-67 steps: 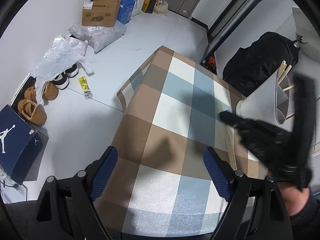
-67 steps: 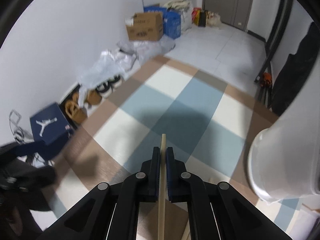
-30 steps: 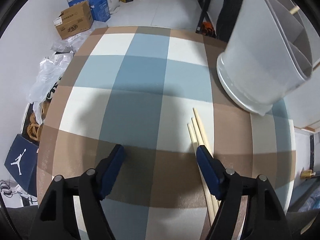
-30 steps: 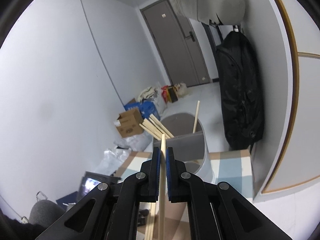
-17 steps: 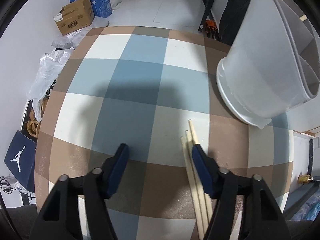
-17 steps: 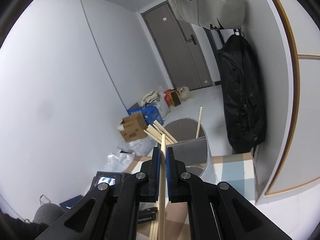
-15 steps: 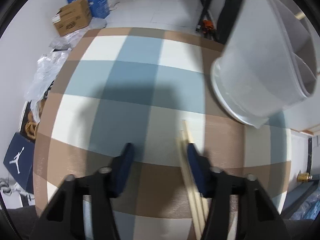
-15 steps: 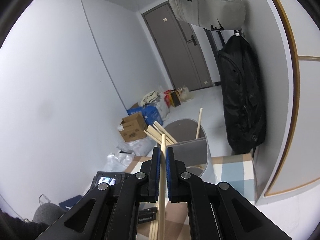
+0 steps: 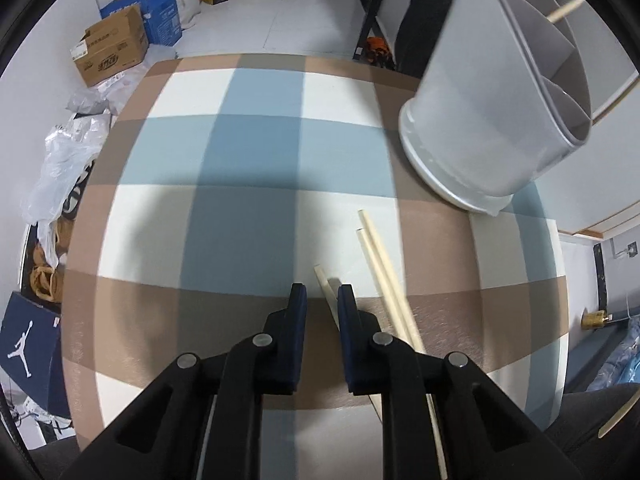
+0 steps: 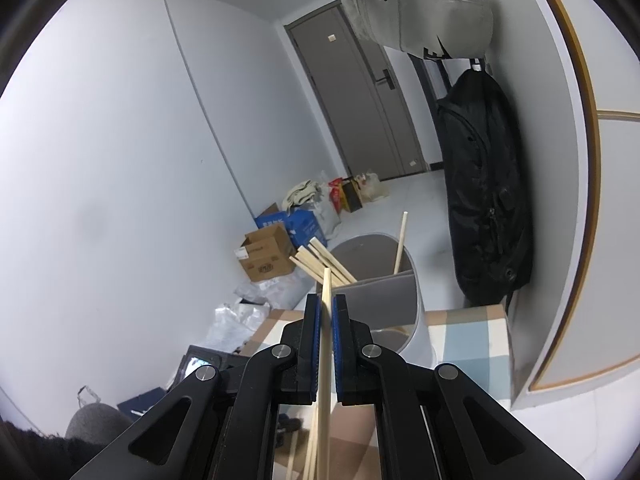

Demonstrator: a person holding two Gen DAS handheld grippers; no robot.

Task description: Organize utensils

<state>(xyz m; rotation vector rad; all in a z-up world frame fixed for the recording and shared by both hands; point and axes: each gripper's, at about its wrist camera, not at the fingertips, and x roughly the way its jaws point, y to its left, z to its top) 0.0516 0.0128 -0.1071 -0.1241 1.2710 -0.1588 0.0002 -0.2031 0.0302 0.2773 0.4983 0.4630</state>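
Note:
In the left wrist view, three wooden chopsticks lie on the checked tablecloth (image 9: pixel 248 216). My left gripper (image 9: pixel 322 300) is low over the table, its jaws narrowly apart around the end of the nearest chopstick (image 9: pixel 325 284); the pads do not look pressed on it. Two more chopsticks (image 9: pixel 384 264) lie just right. The grey divided utensil holder (image 9: pixel 492 92) stands at the far right. In the right wrist view, my right gripper (image 10: pixel 326 312) is shut on a chopstick (image 10: pixel 325 360), held above the holder (image 10: pixel 384 292), which has several chopsticks in it.
The table's edges drop off to a floor with cardboard boxes (image 9: pixel 112 52), plastic bags (image 9: pixel 60 168) and a shoe box (image 9: pixel 28 344) on the left. A black bag (image 10: pixel 488 192) hangs on the wall behind the holder.
My left gripper's jaws have narrowed from wide open and moved onto the nearest chopstick on the table. My right gripper has stayed nearly still above the holder with its chopstick.

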